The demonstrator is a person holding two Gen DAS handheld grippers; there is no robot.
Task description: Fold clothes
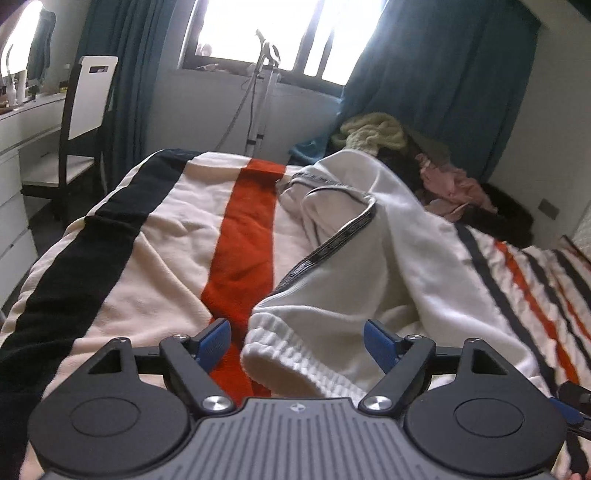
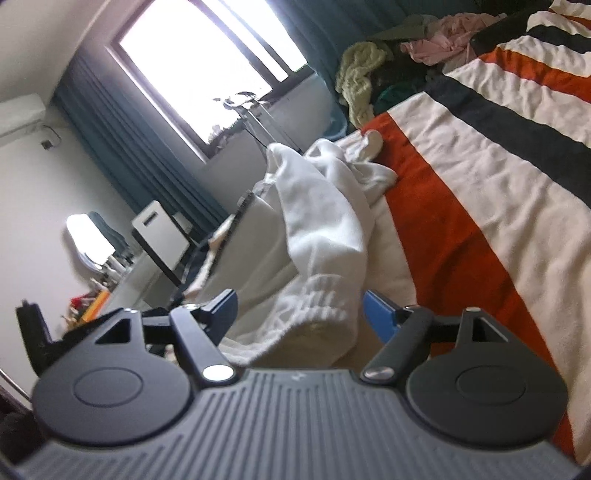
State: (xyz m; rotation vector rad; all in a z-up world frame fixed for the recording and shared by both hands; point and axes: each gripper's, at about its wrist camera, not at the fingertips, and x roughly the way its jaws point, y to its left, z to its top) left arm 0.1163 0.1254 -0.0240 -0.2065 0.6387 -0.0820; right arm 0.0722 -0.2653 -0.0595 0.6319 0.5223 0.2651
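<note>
Left wrist view shows the white sweatpants lying crumpled on the striped blanket, not yet folded. Both the left gripper and the right gripper stand open around a ribbed cuff, gripping nothing. I judge folding has hardly begun.

Count: one white garment with ribbed cuffs, one striped blanket, one pile of clothes, one chair, one window, two curtains, two hand-held grippers.
</note>
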